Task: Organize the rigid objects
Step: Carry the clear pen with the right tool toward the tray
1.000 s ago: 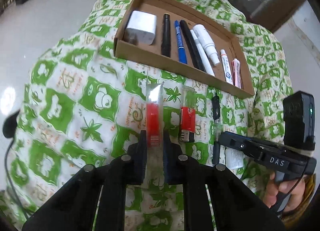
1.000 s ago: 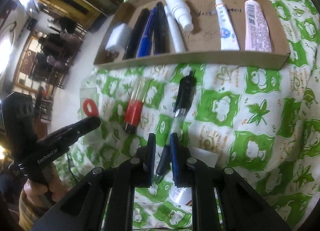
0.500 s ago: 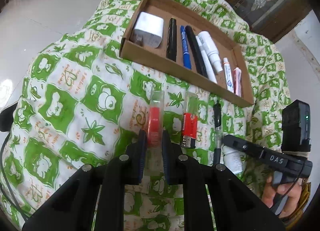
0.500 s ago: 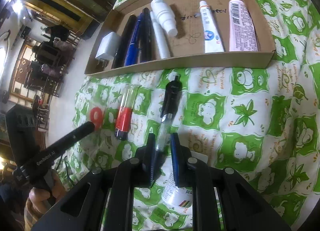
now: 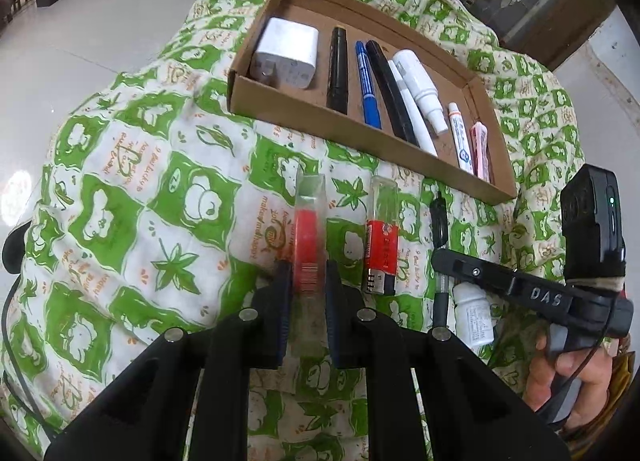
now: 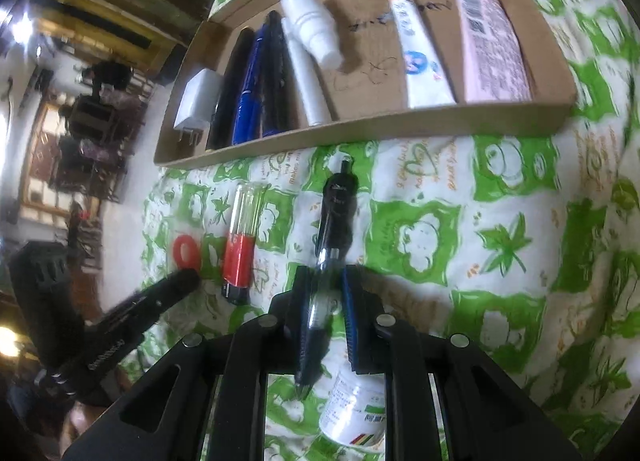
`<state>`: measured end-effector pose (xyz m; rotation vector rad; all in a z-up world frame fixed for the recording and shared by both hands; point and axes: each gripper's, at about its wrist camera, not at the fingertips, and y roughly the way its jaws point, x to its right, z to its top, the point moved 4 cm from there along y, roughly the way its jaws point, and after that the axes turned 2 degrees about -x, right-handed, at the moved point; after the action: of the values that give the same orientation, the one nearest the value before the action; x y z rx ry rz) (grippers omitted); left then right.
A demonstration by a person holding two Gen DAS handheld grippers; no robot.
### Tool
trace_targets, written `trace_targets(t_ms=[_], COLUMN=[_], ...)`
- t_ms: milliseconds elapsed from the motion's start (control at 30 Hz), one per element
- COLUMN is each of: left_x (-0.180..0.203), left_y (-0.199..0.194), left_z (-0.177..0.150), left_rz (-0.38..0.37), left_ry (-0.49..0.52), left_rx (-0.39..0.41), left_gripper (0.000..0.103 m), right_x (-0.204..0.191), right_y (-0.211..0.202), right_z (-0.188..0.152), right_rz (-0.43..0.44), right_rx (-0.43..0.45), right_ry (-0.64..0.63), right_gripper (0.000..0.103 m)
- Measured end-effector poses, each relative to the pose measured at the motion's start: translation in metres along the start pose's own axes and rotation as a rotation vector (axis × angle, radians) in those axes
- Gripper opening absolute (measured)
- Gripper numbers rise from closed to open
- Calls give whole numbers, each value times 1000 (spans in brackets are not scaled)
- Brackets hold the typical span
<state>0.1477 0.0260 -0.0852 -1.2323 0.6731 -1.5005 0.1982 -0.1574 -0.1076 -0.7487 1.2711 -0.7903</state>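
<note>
Cloth (image 5: 132,197): green-checked, carrying everything.
Tray (image 5: 320,129): far side, already holding charger, pens, bottle, tubes.
Left gripper (image 5: 307,281): clenched on the red-cored tape case (image 5: 309,229), now raised nearer the tray than a second ago.
Right gripper (image 6: 323,293): clenched on the pen (image 6: 332,229), likewise lifted.
Lighter (image 5: 382,241): untouched, between them.
</note>
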Motion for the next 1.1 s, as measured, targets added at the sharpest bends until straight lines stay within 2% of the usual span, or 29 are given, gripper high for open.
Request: trace_targets(t_ms=[100, 267, 1100], left_x=[-6, -10, -6], left_y=[-8, -17, -23], left_z=[3, 4, 5], left_rz=[-9, -38, 35], left_ry=[-21, -38, -9], left_rx=[40, 78, 111], left_gripper=[11, 11, 11], right_x=[-6, -10, -9], right_y=[-2, -12, -16], right_z=[-2, -4, -13], right_rz=[-27, 7, 19], right_rx=[19, 46, 39], right_ry=[-35, -43, -42], right_gripper=[13, 10, 10])
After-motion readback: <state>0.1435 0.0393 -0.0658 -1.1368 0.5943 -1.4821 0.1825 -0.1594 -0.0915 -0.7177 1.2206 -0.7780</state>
